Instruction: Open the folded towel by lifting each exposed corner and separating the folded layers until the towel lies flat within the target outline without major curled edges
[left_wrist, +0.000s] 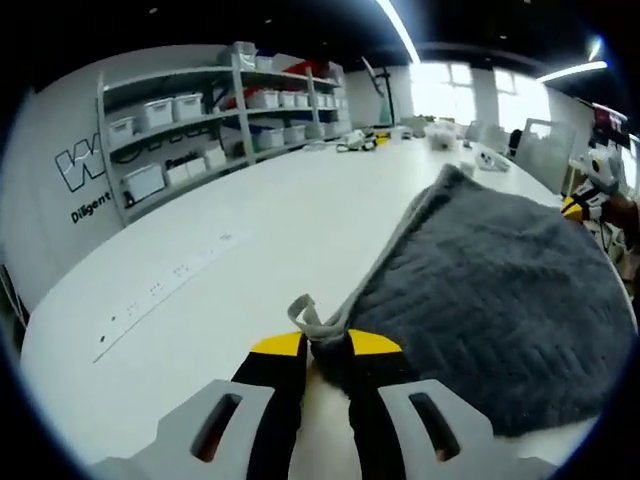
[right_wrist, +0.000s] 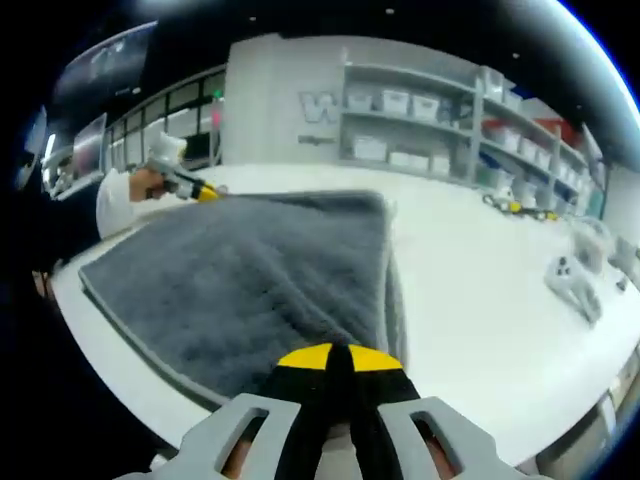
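Left gripper view puts your left gripper (left_wrist: 327, 345) at the near corner of the grey towel (left_wrist: 490, 300), with its yellow-tipped jaws pinched together on that corner. A small loop tag (left_wrist: 303, 312) on the towel's pale hem sticks up just above the jaw tips. From your grip the towel spreads away to the right over the white table (left_wrist: 200, 260), its pale hem running up toward the far corner. At the right edge of this view you can make out your other gripper (left_wrist: 585, 205), at the towel's far side.

In the right gripper view, your right gripper (right_wrist: 338, 358) has its jaws closed together on the towel's (right_wrist: 250, 280) near edge, the fabric bunched right at the yellow tips. The towel stretches away from the tongs to the upper left across the table (right_wrist: 480, 280). A second layer shows along its right border. Your left gripper (right_wrist: 185, 183) sits at the far corner, held by a hand with a white sleeve.

Shelves with white bins (left_wrist: 200, 130) stand against the wall beyond the table.
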